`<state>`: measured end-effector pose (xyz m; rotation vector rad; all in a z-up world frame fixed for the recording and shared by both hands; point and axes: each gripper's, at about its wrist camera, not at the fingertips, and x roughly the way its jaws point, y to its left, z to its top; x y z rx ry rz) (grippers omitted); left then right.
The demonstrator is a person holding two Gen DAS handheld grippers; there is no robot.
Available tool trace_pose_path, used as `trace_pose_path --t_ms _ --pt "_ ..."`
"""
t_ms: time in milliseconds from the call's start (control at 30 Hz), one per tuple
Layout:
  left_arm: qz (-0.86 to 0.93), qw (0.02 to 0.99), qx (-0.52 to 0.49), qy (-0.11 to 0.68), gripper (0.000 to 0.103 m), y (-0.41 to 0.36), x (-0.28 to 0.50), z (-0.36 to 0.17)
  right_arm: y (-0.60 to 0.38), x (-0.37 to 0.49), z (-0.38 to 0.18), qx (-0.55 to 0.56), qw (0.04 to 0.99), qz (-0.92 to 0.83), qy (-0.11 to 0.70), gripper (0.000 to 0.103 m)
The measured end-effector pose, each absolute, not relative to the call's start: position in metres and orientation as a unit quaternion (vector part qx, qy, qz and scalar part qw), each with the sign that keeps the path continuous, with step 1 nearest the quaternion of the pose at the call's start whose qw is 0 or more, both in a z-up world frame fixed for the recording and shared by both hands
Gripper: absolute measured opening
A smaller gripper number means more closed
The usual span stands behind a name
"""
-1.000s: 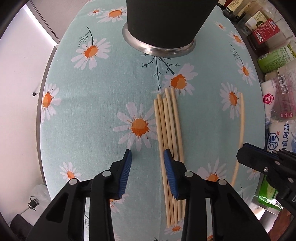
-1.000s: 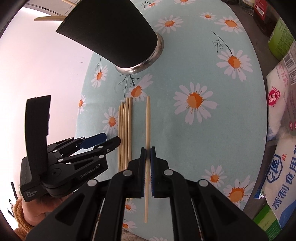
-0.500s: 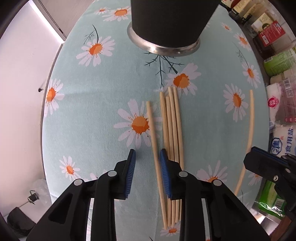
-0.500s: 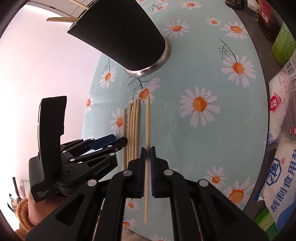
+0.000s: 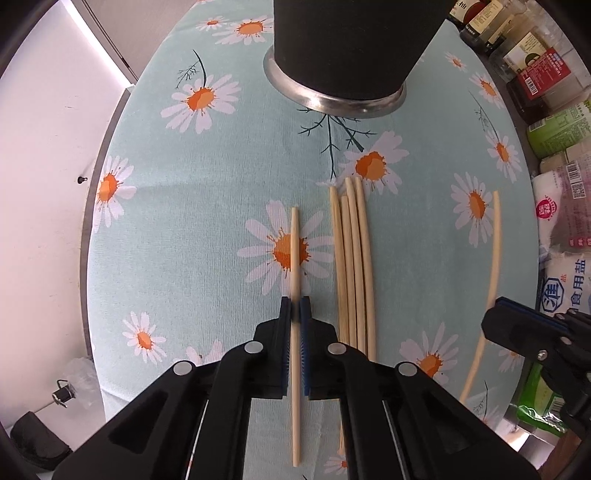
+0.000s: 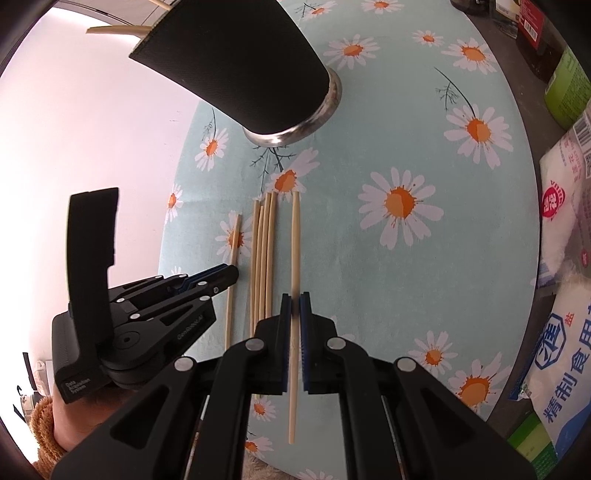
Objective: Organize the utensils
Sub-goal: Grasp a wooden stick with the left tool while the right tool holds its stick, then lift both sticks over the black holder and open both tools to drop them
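My left gripper [image 5: 294, 309] is shut on a single pale wooden chopstick [image 5: 294, 258] that lies along the daisy tablecloth, pulled apart from the bundle. Right of it lie several more chopsticks [image 5: 354, 266] side by side. My right gripper [image 6: 294, 304] is shut on another chopstick [image 6: 295, 243], which shows at the far right of the left wrist view as a curved stick [image 5: 491, 266]. The left gripper [image 6: 225, 275] also shows in the right wrist view, clamped on its chopstick [image 6: 233, 254]. A black cup-shaped holder [image 5: 354, 48] with a metal base stands beyond the sticks, with chopsticks [image 6: 118, 29] poking from its mouth.
The round table [image 5: 207, 155] wears a light blue cloth with daisies. Salt bags [image 6: 565, 354] and bottles and jars [image 5: 532, 70] crowd the right side. A pale wall [image 5: 44, 155] lies left of the table edge. A hand in a fuzzy brown sleeve [image 6: 44, 424] holds the left gripper.
The left gripper's jaws closed from wide open onto one chopstick, which now lies apart to the left of the bundle. The right gripper stayed shut on its chopstick.
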<state>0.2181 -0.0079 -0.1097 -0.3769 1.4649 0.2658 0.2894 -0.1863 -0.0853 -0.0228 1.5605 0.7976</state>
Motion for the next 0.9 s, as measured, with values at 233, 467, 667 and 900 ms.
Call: trace_pose_path --t_ms 233,467,667,900 --pt "0.089 0.729 -0.205 0.647 0.004 0.02 0.204 -0.104 -0.188 0.29 -0.093 0.006 0.64 0.337 0.691 0.005" --pt "0.038 0.77 -0.222 0.597 0.004 0.046 0.189 -0.067 -0.191 0.29 -0.084 0.04 0.652 0.344 0.675 0.006" --pt "-0.004 0.804 -0.229 0.549 0.004 0.062 0.171 -0.03 -0.182 0.288 -0.068 0.066 0.668 0.36 0.648 0.006" --pt "-0.049 0.842 -0.228 0.487 0.004 0.069 0.173 0.005 -0.166 0.283 -0.035 0.082 0.702 0.388 0.592 0.006"
